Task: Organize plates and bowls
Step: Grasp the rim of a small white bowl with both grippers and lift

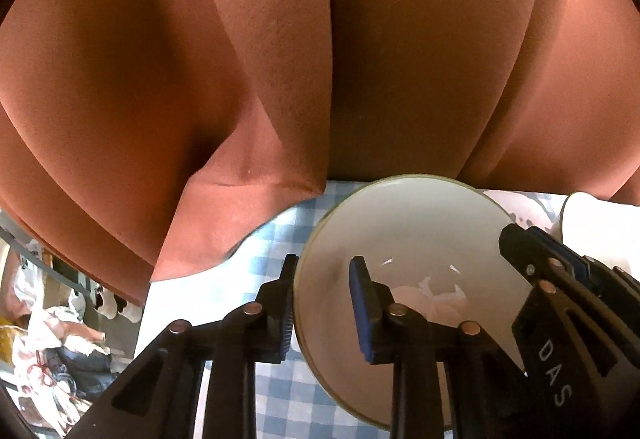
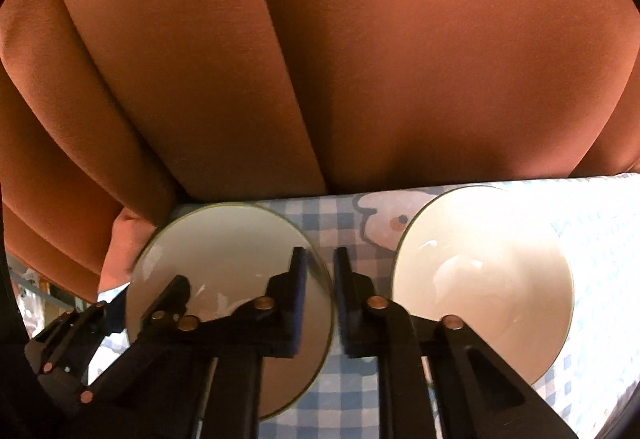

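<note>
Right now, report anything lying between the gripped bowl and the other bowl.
Nothing visible. Only bare checked cloth separates the gripped bowl from the other bowl. The left gripper and right gripper clamp opposite sides of its rim.

Black gripper [image 1: 324, 303], blue pads [image 1: 360, 315], brass-coloured screws

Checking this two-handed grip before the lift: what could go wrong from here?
1. The left gripper and right gripper pinch only opposite rims of the glossy left bowl; uneven lifting could tilt it or let it slip.
2. The second bowl sits close beside the right gripper, which could knock it.
3. The orange curtain hangs right behind the left bowl and might snag.
</note>
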A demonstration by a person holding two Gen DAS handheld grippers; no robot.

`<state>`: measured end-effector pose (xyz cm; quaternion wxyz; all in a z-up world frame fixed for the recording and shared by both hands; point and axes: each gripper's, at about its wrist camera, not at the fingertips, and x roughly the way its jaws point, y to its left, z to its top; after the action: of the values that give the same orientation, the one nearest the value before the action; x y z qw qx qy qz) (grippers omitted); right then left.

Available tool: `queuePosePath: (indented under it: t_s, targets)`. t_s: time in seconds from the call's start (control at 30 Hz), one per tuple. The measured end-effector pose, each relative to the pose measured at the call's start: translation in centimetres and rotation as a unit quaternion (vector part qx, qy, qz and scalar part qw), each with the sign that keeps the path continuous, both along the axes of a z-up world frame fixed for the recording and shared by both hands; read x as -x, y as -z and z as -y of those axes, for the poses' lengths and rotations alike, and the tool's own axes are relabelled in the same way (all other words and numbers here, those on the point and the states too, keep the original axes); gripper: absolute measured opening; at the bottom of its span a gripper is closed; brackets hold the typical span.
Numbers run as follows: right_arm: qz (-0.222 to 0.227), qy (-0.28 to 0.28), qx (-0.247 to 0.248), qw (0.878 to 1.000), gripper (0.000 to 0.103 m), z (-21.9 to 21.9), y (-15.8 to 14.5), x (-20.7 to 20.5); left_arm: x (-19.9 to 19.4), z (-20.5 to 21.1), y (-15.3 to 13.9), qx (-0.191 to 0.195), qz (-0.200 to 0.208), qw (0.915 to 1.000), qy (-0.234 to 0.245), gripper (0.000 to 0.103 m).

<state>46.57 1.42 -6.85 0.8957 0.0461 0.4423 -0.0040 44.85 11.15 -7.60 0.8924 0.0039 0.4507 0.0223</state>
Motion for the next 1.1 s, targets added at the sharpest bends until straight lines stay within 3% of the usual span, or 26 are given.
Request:
queuePosePath:
  t_s: [0.33,0.73,1.1]
  targets:
    - [-0.011,-0.001,0.0,1.0,0.016,0.0,0.0,0.1,0.4,0.4,-0.5,-0.004,-0.008,0.9999,0.007,0.023]
    - [-0.024,0.0,0.002,1.0,0.016,0.1,-1.1,3.3,3.5,-0.1,-0.8,0.0,-0.021,0.9997,0.007,0.023]
    - [-0.05,-0.004,-0.001,0.999,0.016,-0.5,-0.1,6.6,6.6,-2.0,1.1,0.008,-0.045,0.9989,-0.011,0.023]
